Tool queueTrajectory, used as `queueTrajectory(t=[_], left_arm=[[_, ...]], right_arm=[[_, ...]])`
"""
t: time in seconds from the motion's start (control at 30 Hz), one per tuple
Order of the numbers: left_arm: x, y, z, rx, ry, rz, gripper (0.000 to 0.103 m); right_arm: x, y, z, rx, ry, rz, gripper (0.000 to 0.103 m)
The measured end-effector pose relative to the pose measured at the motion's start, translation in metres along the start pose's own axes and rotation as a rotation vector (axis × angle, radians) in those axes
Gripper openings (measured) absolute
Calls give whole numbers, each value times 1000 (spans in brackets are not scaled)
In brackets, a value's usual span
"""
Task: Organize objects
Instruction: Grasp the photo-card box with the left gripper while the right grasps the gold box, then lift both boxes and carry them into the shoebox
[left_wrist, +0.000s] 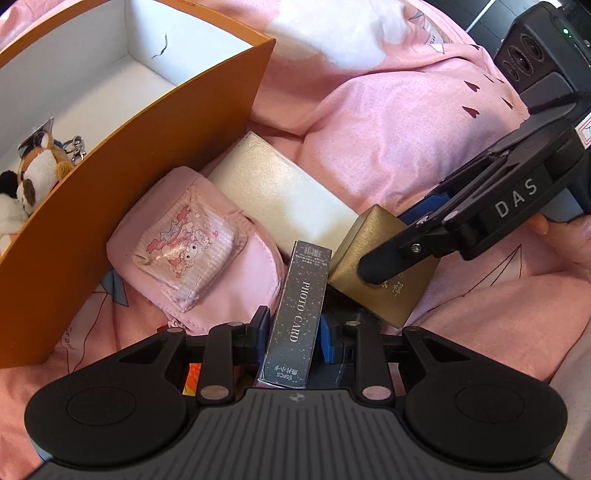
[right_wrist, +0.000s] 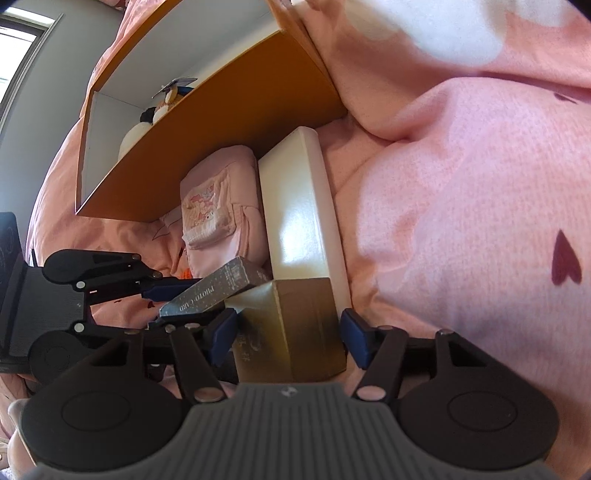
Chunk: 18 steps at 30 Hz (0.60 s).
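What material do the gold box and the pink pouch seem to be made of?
Gold box: probably cardboard with a brushed metallic paper wrap; fine parallel lines and a dull sheen show, and the edges are sharp and folded. Pink pouch: soft woven fabric, matte, with stitched seams, a zipper and a printed cartoon patch.

Pink bedding (left_wrist: 388, 147) w/ dark heart print, window (right_wrist: 14, 44) at upper left, grey wall (right_wrist: 74, 55)
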<state>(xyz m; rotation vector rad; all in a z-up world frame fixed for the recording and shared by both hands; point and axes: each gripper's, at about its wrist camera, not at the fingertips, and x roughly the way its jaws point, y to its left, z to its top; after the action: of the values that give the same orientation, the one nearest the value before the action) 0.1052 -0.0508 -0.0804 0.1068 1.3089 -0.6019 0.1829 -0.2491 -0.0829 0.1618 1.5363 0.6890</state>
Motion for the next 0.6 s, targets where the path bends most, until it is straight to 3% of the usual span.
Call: queueTrajectory(t=[0.27, 0.43, 0.6], left_arm=[[-8, 9, -13, -74, -64, 2, 31], [-22, 22, -24, -157, -123, -46, 30], [-37, 28, -28, -210, -171, -98, 26]], right_arm=[[9, 17, 3, -85, 57, -33, 67], [-4, 37, -7, -182, 43, -85, 58], [-16, 50, -10, -265, 30, -117, 55]])
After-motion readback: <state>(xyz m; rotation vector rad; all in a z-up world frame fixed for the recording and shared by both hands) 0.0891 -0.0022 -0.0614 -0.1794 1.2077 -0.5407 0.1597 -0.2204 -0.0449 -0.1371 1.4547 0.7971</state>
